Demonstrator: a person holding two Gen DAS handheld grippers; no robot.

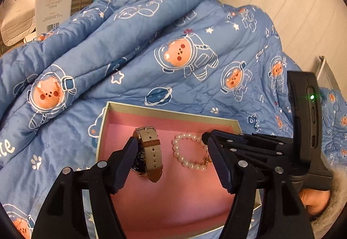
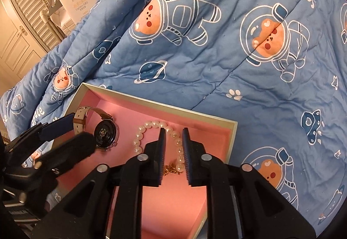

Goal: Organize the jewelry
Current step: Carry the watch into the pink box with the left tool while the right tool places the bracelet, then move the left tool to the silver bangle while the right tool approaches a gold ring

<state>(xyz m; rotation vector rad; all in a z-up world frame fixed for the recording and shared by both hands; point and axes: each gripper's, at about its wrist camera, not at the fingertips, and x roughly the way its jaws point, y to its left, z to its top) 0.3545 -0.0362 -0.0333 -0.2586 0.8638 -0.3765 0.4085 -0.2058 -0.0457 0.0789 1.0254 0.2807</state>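
My left gripper (image 1: 171,148) hangs over the near-left part of the pink-lined box (image 1: 164,111), jaws spread wide and holding nothing. Its left finger (image 1: 128,158) sits just beside the watch (image 1: 149,152), possibly touching the case; I cannot tell. The watch stands on edge in the left half of the box, strap looped, and its dark round case back (image 2: 105,132) shows in the right wrist view, facing right. The strap's long axis runs near to far.

Right of the watch, apart from it, the pearl bracelet (image 1: 190,151) lies flat on the pink liner, an open ring with its gold clasp (image 2: 172,169) at the near side.

My right gripper (image 2: 173,132) is over the bracelet, jaws parted narrowly and gripping nothing. The fingers straddle the right arc of pearls, so that arc runs near to far between them. This gripper is plainly the nearer one to the bracelet; the left is nearer the watch.

The box rests on a blue bedspread (image 2: 216,54) printed with bear astronauts. Both pieces already lie inside the box, so I judge the task well along.
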